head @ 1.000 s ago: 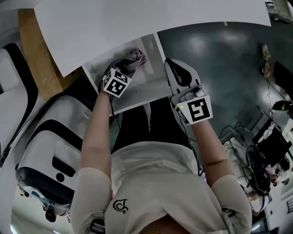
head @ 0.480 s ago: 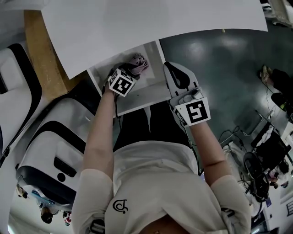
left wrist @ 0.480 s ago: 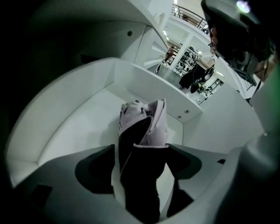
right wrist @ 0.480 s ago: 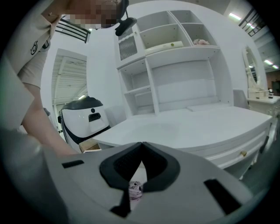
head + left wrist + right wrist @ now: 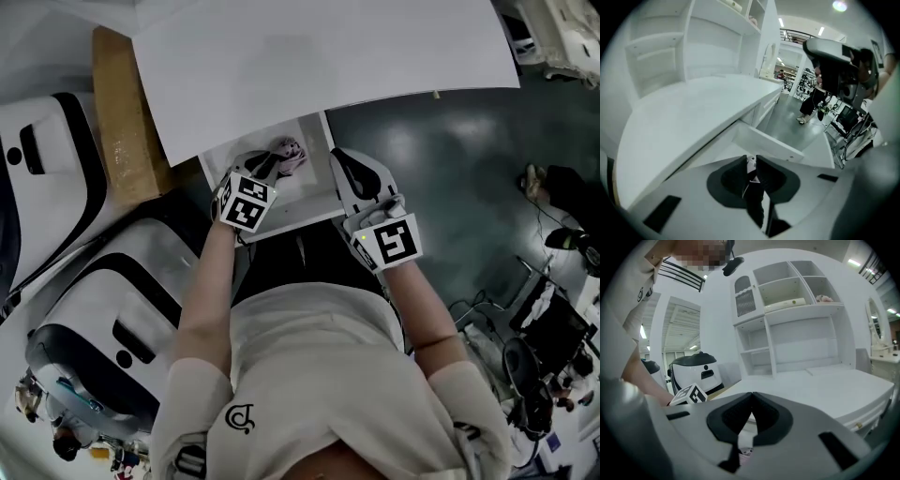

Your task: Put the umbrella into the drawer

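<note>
Left claw [image 5: 262, 168] tilts steeply down over the pink umbrella [image 5: 288, 155] lying in the open drawer [image 5: 307, 190], jaws closing on nothing. Right claw [image 5: 751, 395], closed and empty, points nearly level beside the drawer.

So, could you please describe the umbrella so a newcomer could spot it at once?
Start at the big white desk; an open drawer juts out beneath its near edge. The umbrella lies inside, a folded pinkish patterned bundle, the only coloured thing in it.
</note>
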Tool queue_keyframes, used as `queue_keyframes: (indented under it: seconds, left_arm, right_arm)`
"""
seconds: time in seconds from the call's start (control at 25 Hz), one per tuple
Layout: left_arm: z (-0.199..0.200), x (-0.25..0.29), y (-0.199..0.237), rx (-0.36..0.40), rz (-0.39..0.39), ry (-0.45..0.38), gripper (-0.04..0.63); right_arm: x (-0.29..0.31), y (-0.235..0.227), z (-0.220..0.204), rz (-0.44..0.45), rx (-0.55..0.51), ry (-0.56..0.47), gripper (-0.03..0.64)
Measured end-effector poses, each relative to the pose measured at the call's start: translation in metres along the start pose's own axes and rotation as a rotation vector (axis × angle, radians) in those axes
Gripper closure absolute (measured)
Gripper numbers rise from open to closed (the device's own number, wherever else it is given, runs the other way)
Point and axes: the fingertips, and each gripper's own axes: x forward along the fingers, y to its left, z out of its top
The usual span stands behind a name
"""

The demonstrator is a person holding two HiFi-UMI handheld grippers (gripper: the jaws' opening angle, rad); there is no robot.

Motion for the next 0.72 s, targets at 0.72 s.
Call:
queue_keyframes:
  seconds: [0.72]
  left_arm:
    - [0.164, -0.237, -0.005, 0.087, 0.2, -0.644, 0.583]
  right_arm:
    - [-0.006, 0.05, 0.102, 0.097, -0.092, -0.107, 0.611]
